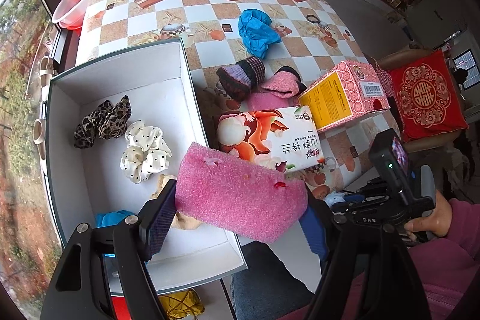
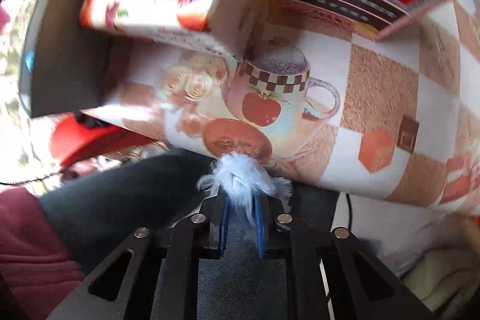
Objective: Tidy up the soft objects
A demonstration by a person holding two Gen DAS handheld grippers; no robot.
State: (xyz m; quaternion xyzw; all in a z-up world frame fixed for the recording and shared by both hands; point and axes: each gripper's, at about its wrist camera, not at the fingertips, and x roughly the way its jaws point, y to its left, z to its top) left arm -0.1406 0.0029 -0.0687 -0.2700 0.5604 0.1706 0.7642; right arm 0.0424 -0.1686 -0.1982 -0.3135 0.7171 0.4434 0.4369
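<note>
A coarse pink rectangular sponge (image 1: 240, 200) is being gripped between the wide-set jaws of the left gripper (image 1: 237, 218), above the near edge of the white open cardboard box (image 1: 126, 74). A fluffy pale-blue tuft (image 2: 240, 179) is being pinched by the narrowed right gripper (image 2: 241, 212), at the edge of the checked tablecloth (image 2: 375, 86).

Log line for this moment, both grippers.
left gripper: shut on pink sponge, over white box | right gripper: shut on blue fluff

Scrunchies (image 1: 126, 137) in the box (image 1: 120, 71), cartons (image 1: 300, 125) just right.
</note>
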